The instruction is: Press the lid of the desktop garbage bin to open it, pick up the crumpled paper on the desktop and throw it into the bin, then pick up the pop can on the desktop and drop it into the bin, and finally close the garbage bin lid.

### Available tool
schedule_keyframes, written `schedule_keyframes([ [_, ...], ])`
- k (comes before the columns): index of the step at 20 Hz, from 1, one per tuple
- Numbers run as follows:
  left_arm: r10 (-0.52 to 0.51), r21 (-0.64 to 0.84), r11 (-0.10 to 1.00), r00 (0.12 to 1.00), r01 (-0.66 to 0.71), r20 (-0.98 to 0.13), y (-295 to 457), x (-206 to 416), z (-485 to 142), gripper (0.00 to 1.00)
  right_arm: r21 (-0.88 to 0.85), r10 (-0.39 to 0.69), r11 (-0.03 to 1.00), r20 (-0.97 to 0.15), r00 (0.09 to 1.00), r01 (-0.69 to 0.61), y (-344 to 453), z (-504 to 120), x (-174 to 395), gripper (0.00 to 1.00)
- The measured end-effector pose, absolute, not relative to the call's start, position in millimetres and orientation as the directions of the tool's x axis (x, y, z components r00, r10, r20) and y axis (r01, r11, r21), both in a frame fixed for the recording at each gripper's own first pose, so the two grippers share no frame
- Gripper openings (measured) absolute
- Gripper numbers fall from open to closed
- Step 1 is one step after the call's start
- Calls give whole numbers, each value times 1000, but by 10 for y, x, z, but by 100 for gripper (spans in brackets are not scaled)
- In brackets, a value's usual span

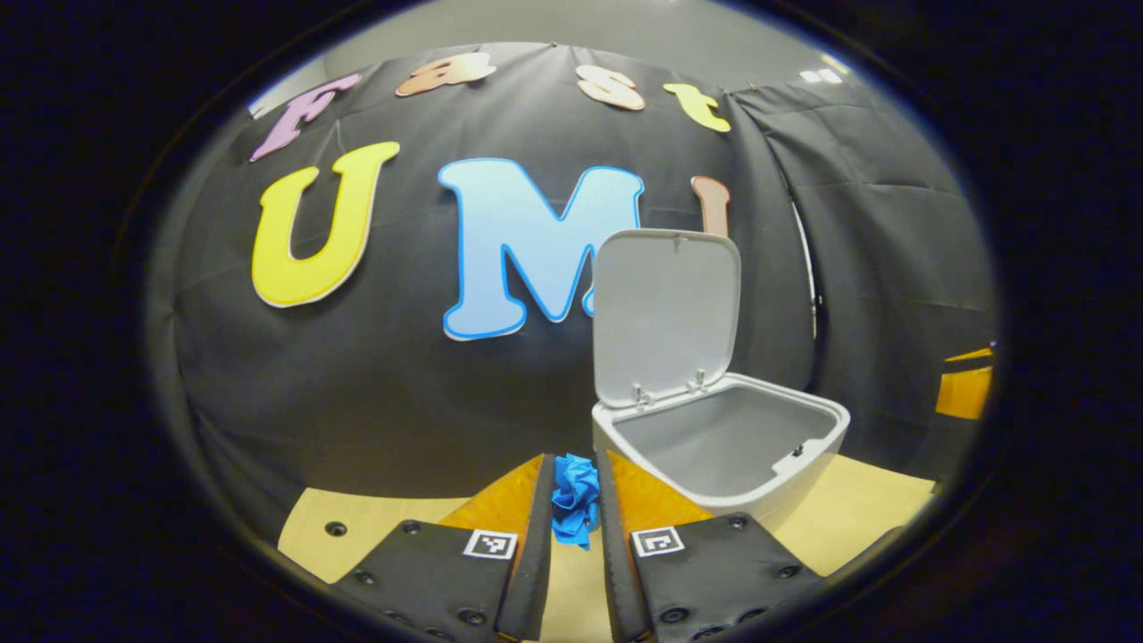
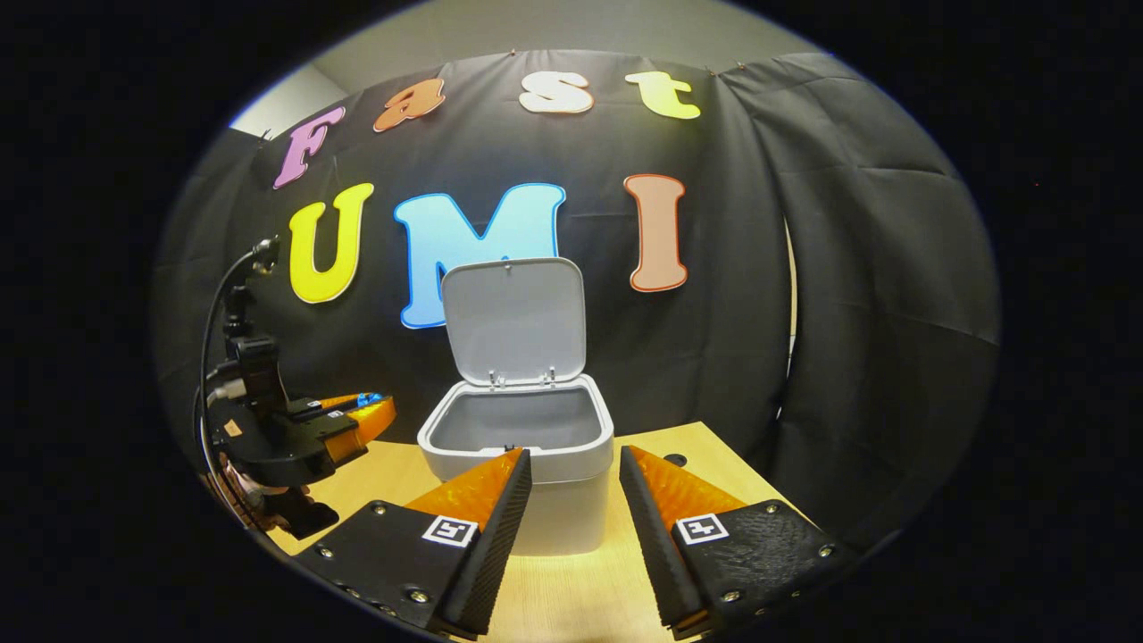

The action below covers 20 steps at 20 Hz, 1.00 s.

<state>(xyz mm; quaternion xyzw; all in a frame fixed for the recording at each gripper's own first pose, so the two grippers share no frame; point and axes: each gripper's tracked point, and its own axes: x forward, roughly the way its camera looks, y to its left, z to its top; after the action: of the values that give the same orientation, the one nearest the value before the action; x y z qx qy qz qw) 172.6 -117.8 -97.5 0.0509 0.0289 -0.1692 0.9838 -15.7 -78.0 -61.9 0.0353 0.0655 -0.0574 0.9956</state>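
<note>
The white garbage bin (image 1: 723,446) stands on the wooden table with its lid (image 1: 665,313) swung up and open. In the left gripper view a crumpled blue paper (image 1: 574,500) is pinched between my left gripper (image 1: 574,513), held above the table just left of the bin. In the right gripper view the bin (image 2: 518,446) sits straight ahead, lid (image 2: 513,321) upright, and my right gripper (image 2: 574,487) stands open in front of it with nothing between its fingers. The left gripper (image 2: 362,411) shows at the left, a bit of blue paper (image 2: 364,398) in its tips.
The wooden table (image 2: 571,580) runs under the bin, with small round holes (image 1: 336,528) in its top. Black cloth walls close the booth behind and to the right. A hand (image 2: 254,496) holds the left gripper's body at the left edge.
</note>
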Motion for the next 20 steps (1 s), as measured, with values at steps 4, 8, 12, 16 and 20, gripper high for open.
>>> schedule_keyframes([
  [4,-380,77,921,924,383,-54,-1535,1827,-755,35,83,-129,986,-144,981,142,-890,-671,-194,66],
  [8,-409,92,907,911,412,-53,-1799,1894,-704,34,91,-149,982,-145,978,164,-994,-679,-234,66],
  [12,-425,82,899,902,431,-80,-1989,1944,-806,31,99,-160,979,-149,976,176,-1071,-683,-256,66],
  [16,-427,81,896,898,436,-103,-2064,2007,-893,33,105,-172,976,-148,974,189,-1125,-679,-287,66],
  [20,-429,72,896,895,439,-121,-2088,2021,-955,40,112,-180,974,-151,972,198,-1161,-683,-287,66],
])
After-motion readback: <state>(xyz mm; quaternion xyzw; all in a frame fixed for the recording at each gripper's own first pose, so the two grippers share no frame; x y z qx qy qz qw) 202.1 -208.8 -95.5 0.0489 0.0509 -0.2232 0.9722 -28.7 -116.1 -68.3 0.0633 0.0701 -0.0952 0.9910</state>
